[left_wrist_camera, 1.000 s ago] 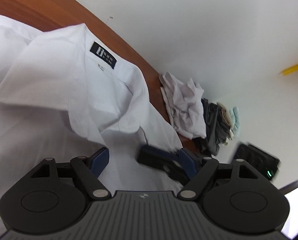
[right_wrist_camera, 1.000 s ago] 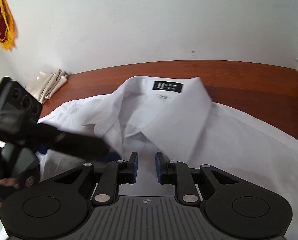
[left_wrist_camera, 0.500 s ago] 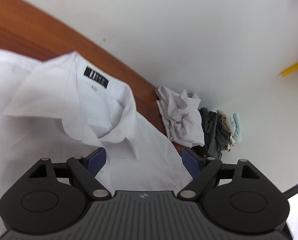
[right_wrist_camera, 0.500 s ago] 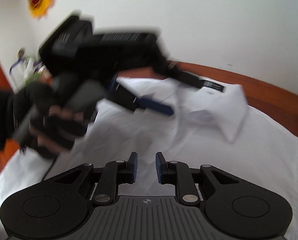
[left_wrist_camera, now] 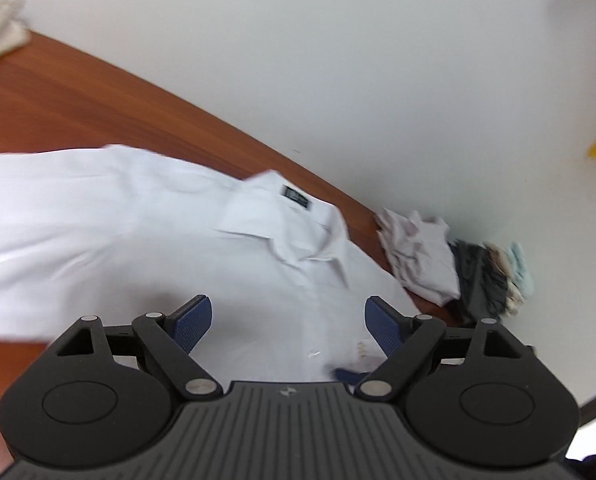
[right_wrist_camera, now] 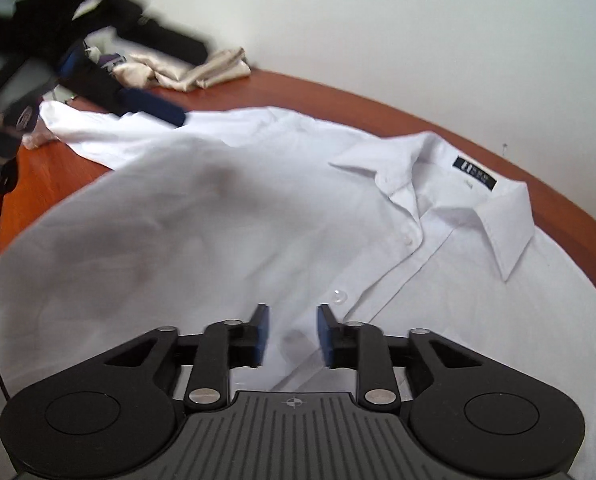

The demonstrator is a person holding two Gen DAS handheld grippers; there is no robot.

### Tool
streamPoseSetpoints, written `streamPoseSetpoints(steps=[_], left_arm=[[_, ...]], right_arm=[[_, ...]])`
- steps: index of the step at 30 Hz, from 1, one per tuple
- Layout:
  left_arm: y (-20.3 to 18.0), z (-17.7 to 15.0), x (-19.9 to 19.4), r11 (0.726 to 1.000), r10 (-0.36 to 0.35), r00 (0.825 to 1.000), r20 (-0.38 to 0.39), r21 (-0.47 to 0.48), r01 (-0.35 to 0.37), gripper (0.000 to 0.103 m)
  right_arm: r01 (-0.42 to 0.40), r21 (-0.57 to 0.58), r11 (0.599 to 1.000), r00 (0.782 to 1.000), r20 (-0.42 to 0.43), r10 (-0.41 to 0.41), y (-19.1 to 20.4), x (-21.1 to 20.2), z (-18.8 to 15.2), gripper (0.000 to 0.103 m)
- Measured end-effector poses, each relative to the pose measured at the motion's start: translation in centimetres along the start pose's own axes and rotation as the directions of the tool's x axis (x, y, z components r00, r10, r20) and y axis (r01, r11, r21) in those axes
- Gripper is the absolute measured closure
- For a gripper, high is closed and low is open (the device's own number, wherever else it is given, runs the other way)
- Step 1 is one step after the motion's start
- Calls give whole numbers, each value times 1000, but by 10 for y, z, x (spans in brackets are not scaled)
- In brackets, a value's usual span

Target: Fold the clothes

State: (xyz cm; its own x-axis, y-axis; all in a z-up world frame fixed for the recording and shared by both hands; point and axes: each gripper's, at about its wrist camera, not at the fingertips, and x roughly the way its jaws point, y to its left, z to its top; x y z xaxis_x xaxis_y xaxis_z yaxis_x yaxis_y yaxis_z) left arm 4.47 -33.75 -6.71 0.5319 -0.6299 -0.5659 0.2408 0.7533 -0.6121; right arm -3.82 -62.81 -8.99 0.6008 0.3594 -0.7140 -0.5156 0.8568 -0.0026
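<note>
White cotton collared shirt (right_wrist_camera: 258, 216) lies flat for folding; left gripper (left_wrist_camera: 286, 320) gapes empty, right gripper (right_wrist_camera: 292, 336) (jaws just widening) grasps nothing.

We find only one piece of lettering: a small black label (right_wrist_camera: 475, 174) sewn inside the collar of the white shirt (right_wrist_camera: 258, 240), with white marks on it too small for us to read. From the left wrist view the same label (left_wrist_camera: 296, 197) is blurred. We can make out no other text, number or sign.
</note>
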Motion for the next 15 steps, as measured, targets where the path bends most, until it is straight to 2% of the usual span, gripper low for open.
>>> streamPoseSetpoints(steps=[4,10,12,15], left_arm=[[5,-24,-31,997,79,996,34,-28,-78,14],[11,-56,-54,988,153,988,-13,-20,-153,14],[14,-64,-63,985,172,985,-16,-11,-172,14],[22,-73,-83,982,190,982,1,-7,-190,14]], right_arm=[[-30,-5,1000,1000,-6,30,13,-11,-6,68],[-31,17,999,996,-81,32,36,-13,-25,66],[-22,8,1000,994,-104,23,44,-10,-35,62],[21,12,1000,996,-92,-20,51,-16,-38,60]])
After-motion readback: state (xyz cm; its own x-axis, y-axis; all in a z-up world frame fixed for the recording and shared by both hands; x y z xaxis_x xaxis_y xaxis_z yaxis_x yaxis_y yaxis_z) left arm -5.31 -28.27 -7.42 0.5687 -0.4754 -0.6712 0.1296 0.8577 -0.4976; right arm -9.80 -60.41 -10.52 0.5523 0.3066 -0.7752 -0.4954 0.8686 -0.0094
